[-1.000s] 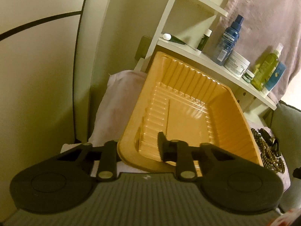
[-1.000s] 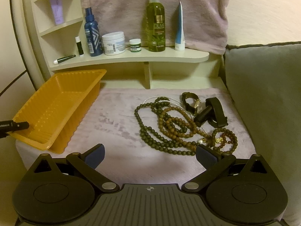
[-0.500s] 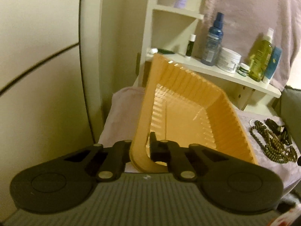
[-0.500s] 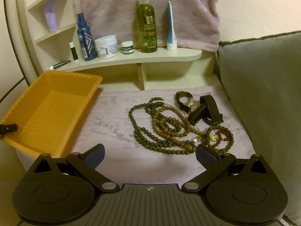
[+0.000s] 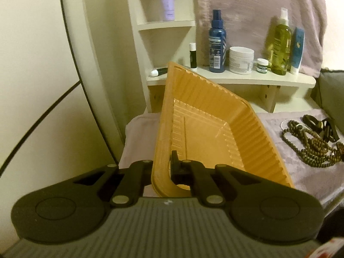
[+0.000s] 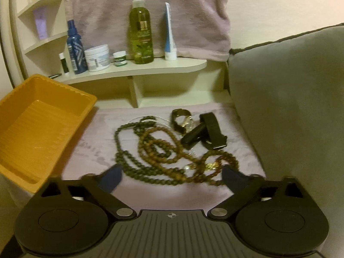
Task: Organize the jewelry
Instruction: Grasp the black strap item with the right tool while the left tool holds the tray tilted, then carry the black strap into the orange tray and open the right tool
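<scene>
I am looking at the jewelry (image 6: pixel 172 150) lying in one tangled heap on the mauve cloth (image 6: pixel 90 150) that covers the surface below the shelf. The heap is showing a long strand of dark olive beads (image 6: pixel 120 157), a strand of lighter brown beads (image 6: pixel 154 148) looping over it, a small amber bead bracelet (image 6: pixel 223 161) with gold-coloured bits at the near right, a thin pale chain at the far edge, a dark-strapped watch (image 6: pixel 182 120) and a black band (image 6: pixel 210 131) at the back right. Everything here is blurring a little, so I cannot tell the finer pieces apart.

The orange tray (image 5: pixel 215 137) is sitting to the left of the heap, well apart from it, and I am seeing nothing inside: only its ribbed walls and bare floor. In the left wrist view it is tilting, its left side raised.

My left tool (image 5: pixel 163 167) is pinching the tray's near rim, one finger outside the wall and one inside. My right tool (image 6: pixel 169 176) is hanging just in front of the beads with its jaws spread wide and closing, nothing between them.

Behind, the cream shelf (image 6: pixel 150 68) is carrying a blue spray bottle (image 6: pixel 75 49), a white jar (image 6: pixel 97 58), a small green-labelled pot (image 6: pixel 120 59), a green oil bottle (image 6: pixel 140 34) and a blue-and-white tube (image 6: pixel 169 34). A grey cushion (image 6: pixel 290 107) is bordering the cloth on the right.
</scene>
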### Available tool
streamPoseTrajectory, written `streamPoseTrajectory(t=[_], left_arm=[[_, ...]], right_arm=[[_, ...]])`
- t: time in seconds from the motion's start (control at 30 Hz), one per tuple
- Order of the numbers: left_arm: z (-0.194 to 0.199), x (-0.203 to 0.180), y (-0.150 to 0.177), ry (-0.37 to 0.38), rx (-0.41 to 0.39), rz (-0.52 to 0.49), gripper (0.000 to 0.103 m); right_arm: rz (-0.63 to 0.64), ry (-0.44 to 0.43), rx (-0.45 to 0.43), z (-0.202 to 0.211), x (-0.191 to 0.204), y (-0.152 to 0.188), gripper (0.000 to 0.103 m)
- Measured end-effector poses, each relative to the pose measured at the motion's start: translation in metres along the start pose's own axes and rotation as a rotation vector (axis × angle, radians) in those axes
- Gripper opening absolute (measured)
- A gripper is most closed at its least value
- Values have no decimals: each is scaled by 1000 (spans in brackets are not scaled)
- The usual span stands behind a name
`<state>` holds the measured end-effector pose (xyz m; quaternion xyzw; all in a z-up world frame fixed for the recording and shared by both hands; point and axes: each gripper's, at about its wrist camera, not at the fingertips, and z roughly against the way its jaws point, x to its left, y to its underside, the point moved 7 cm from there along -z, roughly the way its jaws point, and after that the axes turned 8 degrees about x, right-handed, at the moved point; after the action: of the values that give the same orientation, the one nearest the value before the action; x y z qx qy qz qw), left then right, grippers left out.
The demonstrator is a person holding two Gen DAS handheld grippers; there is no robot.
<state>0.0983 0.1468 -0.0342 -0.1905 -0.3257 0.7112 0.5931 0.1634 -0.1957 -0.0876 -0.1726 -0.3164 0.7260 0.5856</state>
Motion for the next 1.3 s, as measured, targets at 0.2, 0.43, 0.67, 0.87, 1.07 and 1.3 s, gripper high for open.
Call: streamPoseTrajectory(t=[0.2, 0.43, 0.67, 0.87, 1.07, 1.3], left_arm=[[2, -9, -7, -31, 3, -31, 5], [4, -17, -17, -60, 3, -76, 4], [2, -22, -21, -65, 12, -93, 4], [2, -21, -21, -65, 20, -96, 4], [2, -22, -22, -65, 21, -99, 4], [2, -23, -21, -62, 18, -98, 4]], right_arm=[[26, 40, -12, -15, -21, -14, 63], [80, 91, -22, -40, -45, -37, 44], [121, 104, 31, -73, -62, -44, 32], [150, 91, 45, -87, -60, -47, 27], [159, 100, 34, -83, -55, -51, 21], [286, 206, -43, -66, -45, -59, 21]])
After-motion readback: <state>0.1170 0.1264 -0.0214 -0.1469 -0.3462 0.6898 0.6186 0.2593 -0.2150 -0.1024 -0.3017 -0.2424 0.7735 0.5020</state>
